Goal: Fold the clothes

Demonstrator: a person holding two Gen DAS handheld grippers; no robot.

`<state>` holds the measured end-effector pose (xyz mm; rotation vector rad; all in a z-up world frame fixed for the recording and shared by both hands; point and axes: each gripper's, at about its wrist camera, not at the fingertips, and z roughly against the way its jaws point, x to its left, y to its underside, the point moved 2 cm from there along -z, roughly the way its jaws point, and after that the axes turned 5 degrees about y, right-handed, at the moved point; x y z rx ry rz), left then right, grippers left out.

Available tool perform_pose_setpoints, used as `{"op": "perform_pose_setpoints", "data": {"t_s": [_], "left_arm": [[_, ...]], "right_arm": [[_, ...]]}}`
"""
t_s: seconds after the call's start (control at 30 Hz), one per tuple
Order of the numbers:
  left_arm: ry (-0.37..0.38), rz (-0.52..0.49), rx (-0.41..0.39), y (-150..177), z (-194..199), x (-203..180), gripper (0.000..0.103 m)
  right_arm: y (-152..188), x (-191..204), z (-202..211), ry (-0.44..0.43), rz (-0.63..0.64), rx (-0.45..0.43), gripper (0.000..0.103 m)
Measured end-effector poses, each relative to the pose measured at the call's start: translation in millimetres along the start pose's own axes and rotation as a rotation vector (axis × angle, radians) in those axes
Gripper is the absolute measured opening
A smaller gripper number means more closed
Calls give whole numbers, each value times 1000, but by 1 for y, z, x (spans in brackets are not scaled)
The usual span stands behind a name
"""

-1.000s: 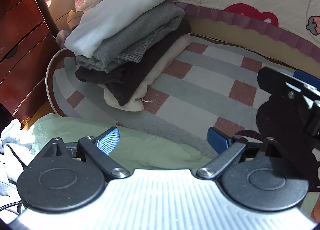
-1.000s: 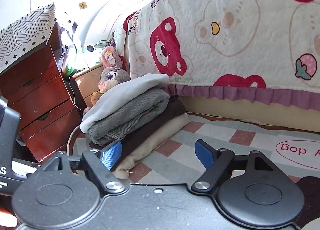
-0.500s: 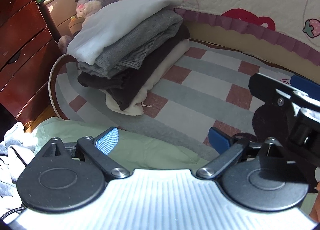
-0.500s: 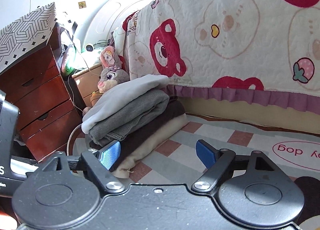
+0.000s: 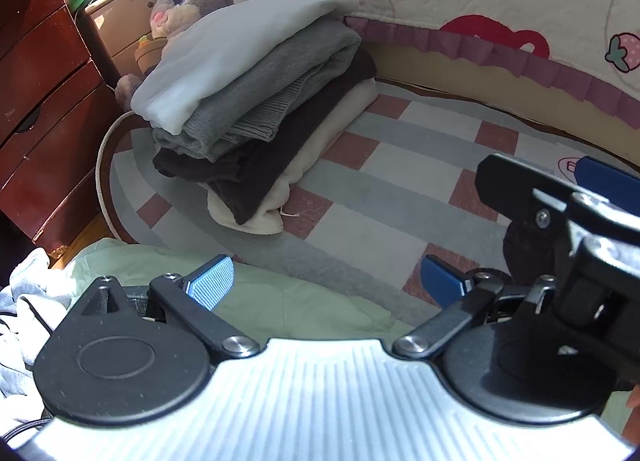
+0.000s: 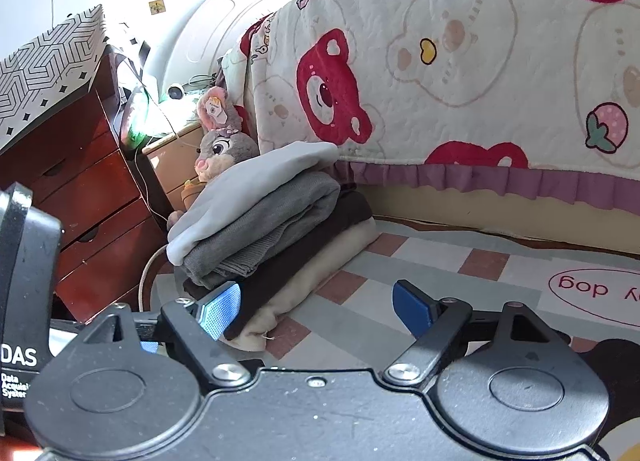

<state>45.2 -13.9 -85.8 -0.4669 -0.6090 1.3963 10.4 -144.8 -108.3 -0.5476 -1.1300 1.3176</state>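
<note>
A stack of folded clothes (image 5: 256,109) lies on the checked rug (image 5: 400,177): white on top, then grey, dark brown and cream. It also shows in the right wrist view (image 6: 264,221). A pale green garment (image 5: 280,301) lies on the floor under my left gripper (image 5: 326,281), which is open and empty above it. A crumpled grey garment (image 5: 20,301) lies at the left edge. My right gripper (image 6: 316,307) is open and empty, in front of the stack and apart from it. Its body (image 5: 568,229) shows at the right of the left wrist view.
A bed with a bear-print quilt (image 6: 460,61) borders the rug at the back. A red-brown wooden dresser (image 5: 36,101) stands on the left. A plush rabbit (image 6: 220,149) sits behind the stack, by a small beige cabinet (image 6: 172,165).
Both grippers have drifted slightly closer to the stack; the right gripper's body sits further into the left wrist view. Both stay open and empty.
</note>
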Motion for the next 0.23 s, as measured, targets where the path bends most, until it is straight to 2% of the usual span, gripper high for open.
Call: {"op": "perform_pose_setpoints", "data": {"t_s": [0.23], "left_arm": [[-1, 3, -50, 1, 6, 3, 102]], "right_arm": [[0, 3, -1, -29, -18, 11, 87]]}}
